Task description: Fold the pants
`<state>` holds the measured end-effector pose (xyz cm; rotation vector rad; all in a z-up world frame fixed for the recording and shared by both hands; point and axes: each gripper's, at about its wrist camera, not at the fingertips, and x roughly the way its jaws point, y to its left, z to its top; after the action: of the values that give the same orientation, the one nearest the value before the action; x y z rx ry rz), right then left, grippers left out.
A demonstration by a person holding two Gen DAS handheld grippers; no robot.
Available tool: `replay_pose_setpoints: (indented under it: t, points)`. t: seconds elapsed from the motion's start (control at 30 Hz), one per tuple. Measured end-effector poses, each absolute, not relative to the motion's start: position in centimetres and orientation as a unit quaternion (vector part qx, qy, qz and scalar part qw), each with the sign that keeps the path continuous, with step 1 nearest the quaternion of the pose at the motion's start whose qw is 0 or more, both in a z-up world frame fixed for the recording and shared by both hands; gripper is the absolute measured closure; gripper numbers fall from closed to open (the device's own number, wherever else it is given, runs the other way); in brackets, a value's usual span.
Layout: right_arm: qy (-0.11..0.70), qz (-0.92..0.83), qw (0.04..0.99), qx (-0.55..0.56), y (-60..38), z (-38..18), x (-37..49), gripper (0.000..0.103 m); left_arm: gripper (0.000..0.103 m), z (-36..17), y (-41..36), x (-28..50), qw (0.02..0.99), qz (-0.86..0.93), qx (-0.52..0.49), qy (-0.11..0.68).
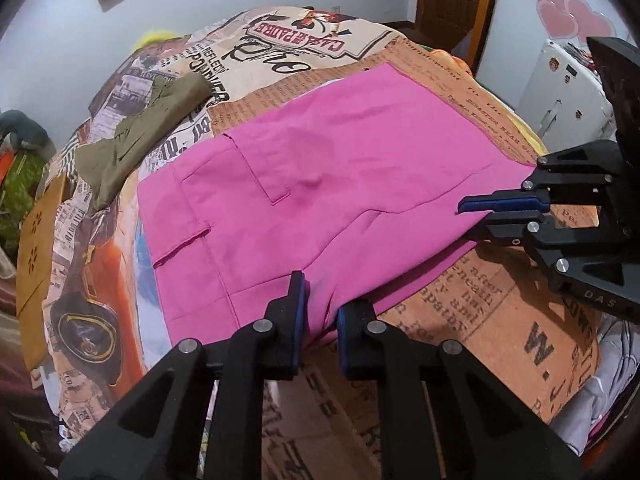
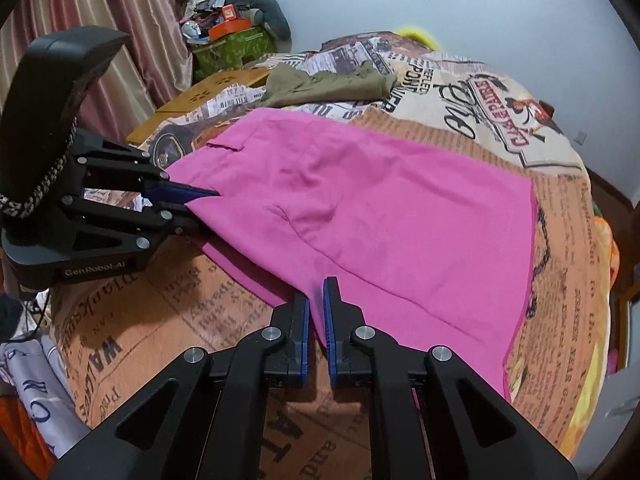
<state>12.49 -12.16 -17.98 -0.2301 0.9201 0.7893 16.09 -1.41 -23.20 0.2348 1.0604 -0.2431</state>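
Pink pants (image 1: 320, 184) lie spread on a bed covered by a newspaper-print blanket (image 1: 500, 312); they also fill the middle of the right wrist view (image 2: 380, 216). My left gripper (image 1: 320, 304) is shut on the near edge of the pink pants, cloth pinched between its blue pads. It shows at the left of the right wrist view (image 2: 200, 204). My right gripper (image 2: 317, 304) is shut on the pants' near edge further along, and shows at the right of the left wrist view (image 1: 472, 216).
Olive-green pants (image 1: 136, 136) lie crumpled at the far side of the bed, also seen in the right wrist view (image 2: 328, 84). A wooden board (image 2: 200, 100) rests at the bed's edge. A cluttered green box (image 2: 232, 48) stands by the curtain.
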Motion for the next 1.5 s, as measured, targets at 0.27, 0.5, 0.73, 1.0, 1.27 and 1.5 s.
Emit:
replay_pose_setpoints:
  t: [0.27, 0.5, 0.73, 1.0, 1.27, 1.5]
  points:
    - [0.452, 0.371, 0.806, -0.093, -13.7, -16.9, 12.0, 0.089, 0.08, -21.7, -0.5, 14.5, 0.847, -0.143, 0.093, 0.503]
    - [0.435, 0.369, 0.819, -0.062, -15.2, -14.3, 11.9, 0.087, 0.08, -18.0, 1.5, 13.5, 0.874, -0.14, 0.062, 0.461]
    - [0.411, 0.359, 0.837, -0.037, -13.8, -13.4, 12.7, 0.065, 0.08, -17.6, 2.4, 16.0, 0.882, -0.102, 0.013, 0.461]
    - [0.485, 0.351, 0.8, -0.041, -11.8, -18.4, 13.6, 0.065, 0.08, -23.5, 2.1, 16.3, 0.851, -0.091, 0.014, 0.518]
    - [0.491, 0.333, 0.804, -0.04, -15.2, -19.4, 13.3, 0.065, 0.078, -23.1, 3.4, 14.7, 0.859, -0.067, 0.042, 0.506]
    - [0.5, 0.288, 0.816, -0.013, -18.9, -20.1, 13.3, 0.068, 0.067, -22.9, 5.5, 14.2, 0.86, -0.069, -0.006, 0.506]
